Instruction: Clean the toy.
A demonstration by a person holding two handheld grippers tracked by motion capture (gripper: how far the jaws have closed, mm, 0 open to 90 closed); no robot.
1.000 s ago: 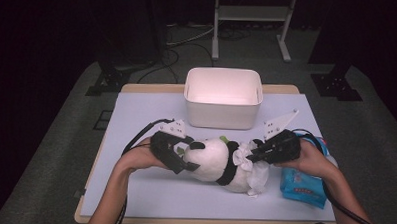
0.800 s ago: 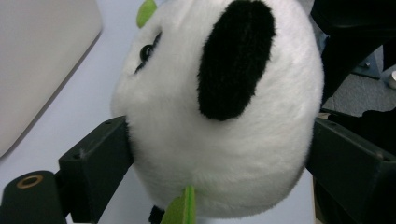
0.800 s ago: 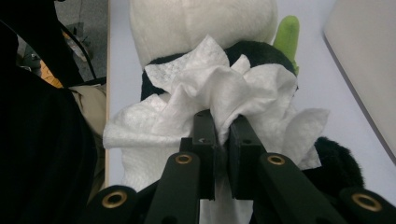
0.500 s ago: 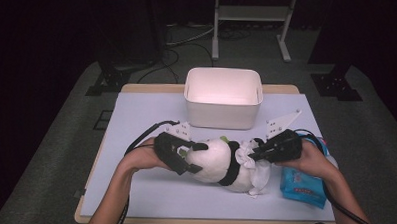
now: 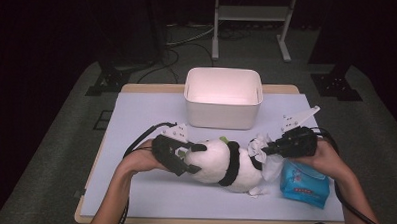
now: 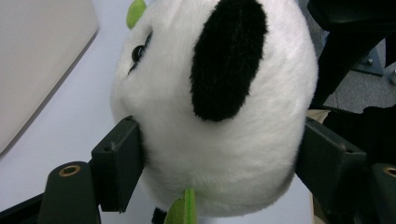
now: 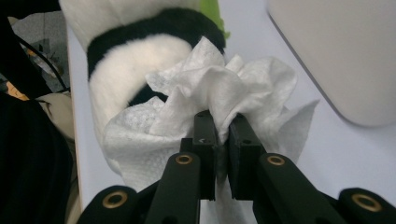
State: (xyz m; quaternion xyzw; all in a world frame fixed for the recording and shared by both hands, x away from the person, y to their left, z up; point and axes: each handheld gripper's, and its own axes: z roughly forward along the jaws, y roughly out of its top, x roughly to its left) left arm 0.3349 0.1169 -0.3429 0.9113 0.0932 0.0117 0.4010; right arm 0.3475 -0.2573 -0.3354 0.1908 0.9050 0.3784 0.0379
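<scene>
A black-and-white panda plush lies on its side on the pale mat, head toward the left. My left gripper has just been closing and now grips the panda's head, with both pads pressed into the fur. My right gripper is shut on a crumpled white wipe. That wipe rests against the panda's lower body, beside its black band.
A white rectangular bin stands behind the panda at the middle of the table. A blue pack of wipes lies at the front right under the right hand. Cables trail from both grippers. Dark floor surrounds the table.
The left jaws have closed in on the panda's head. The right gripper with the wipe has shifted a little to the right along the plush.
</scene>
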